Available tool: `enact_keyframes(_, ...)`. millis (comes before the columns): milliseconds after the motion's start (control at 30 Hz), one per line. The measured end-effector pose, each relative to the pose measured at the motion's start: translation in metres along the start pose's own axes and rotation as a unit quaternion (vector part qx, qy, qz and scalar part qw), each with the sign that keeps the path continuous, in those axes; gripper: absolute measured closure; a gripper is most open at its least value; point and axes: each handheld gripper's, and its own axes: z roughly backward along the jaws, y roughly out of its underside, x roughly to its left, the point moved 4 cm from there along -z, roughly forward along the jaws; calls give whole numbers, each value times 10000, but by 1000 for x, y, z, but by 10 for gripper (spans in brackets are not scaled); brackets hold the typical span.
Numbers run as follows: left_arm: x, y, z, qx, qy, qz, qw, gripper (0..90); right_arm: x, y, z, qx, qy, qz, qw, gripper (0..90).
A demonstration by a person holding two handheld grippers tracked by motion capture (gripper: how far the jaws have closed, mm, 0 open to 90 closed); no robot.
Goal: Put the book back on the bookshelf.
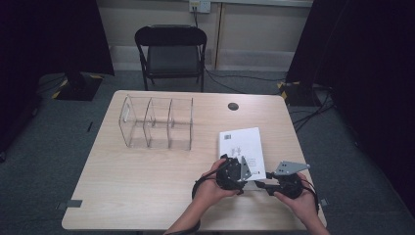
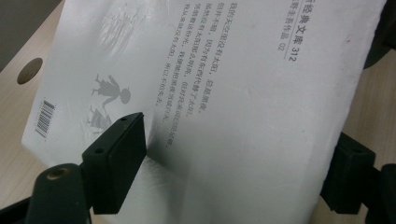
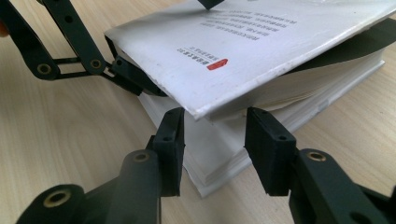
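Bench [image 1: 147,181]: pale wood-grain top on grey carpet; a black folding chair [image 1: 171,51] behind it, dark curtains at both sides. Book [image 1: 243,149]: white paperback, barcode and Chinese print on its cover, lying at the bench's near right; the cover is lifted off the pages. Clear acrylic organizer [image 1: 156,122]: three compartments, all empty. My left gripper [image 2: 233,154]: fingers clamp the cover. My right gripper [image 3: 212,149]: fingers narrowly parted at the page block's corner.

The high view looks forward and down over the table [image 1: 147,186] from the person's side. The left gripper view sits very close above the white book [image 2: 224,93], the right gripper view low, probably near its corner [image 3: 205,112]; all three share the book.
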Motion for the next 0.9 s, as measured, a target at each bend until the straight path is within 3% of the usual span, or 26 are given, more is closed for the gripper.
enact_keyframes(233, 0, 0, 0, 10, 6, 23, 10000, 198, -2, 2, -1, 69, 92, 0, 9999, 571)
enact_keyframes(333, -1, 0, 0, -5, 2, 28, 10000, 197, -5, 1, -1, 64, 256, -53, 9996, 576)
enact_keyframes(467, -1, -1, 1, 36, 10, 27, 10000, 196, -4, 0, -2, -9, 233, -109, 9997, 588)
enact_keyframes(600, -1, -2, 0, 87, 14, -104, 9999, 178, -4, 0, -2, -55, 214, -155, 9996, 593)
enact_keyframes(733, -1, -4, -1, 25, 39, 17, 10000, 155, -4, -1, -1, -87, 191, -185, 9996, 595)
enact_keyframes(800, -1, -4, -2, 86, 21, -110, 9999, 144, -4, -2, -1, -114, 202, -215, 9995, 596)
enact_keyframes(900, -1, -6, -4, 56, -7, -95, 9999, 124, -4, -2, -1, -115, 198, -244, 9994, 598)
